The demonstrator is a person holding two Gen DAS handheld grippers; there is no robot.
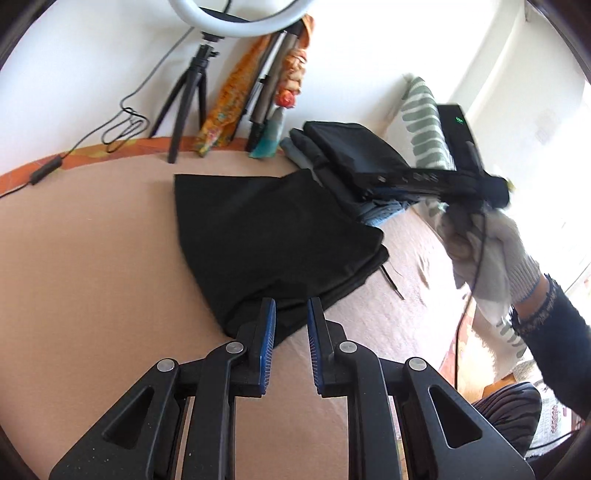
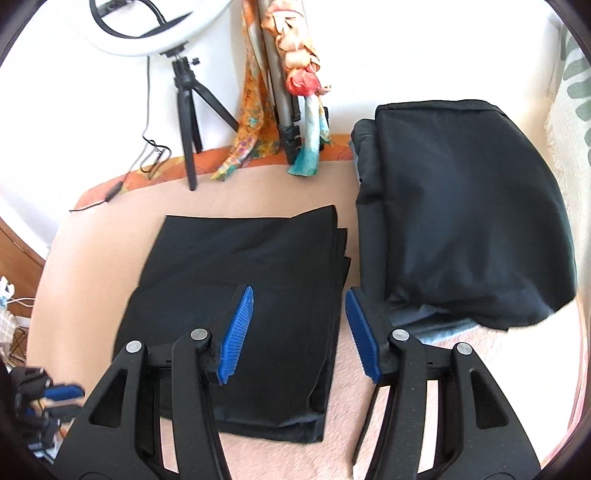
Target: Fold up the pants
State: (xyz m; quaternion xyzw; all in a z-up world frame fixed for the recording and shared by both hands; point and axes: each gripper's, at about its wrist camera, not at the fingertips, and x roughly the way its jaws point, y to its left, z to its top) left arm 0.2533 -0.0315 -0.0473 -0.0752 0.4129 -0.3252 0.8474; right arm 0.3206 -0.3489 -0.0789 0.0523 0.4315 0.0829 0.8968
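Black fabric dominates both views: one pair of folded pants (image 2: 243, 295) lies flat as a compact layered rectangle on a peach-coloured bed cover (image 2: 92, 258). Just to its right sits one stack of already folded dark garments (image 2: 469, 221), with a paler blue piece showing at the bottom.

The left gripper (image 1: 291, 332) hangs above the near edge of the pants, its jaws narrowly parted with nothing between them. The right gripper (image 2: 299, 328) hangs over the right edge of the pants, jaws standing wide and empty. In the left view a gloved hand (image 1: 487, 254) carries that right gripper.

The folding itself looks finished, both grippers having let go. The next move probably calls for gripping the folded bundle at two edges and lifting it evenly onto the stack, so the layers stay aligned.

Behind stand one ring light (image 2: 159, 33) on one small tripod (image 2: 188, 110).
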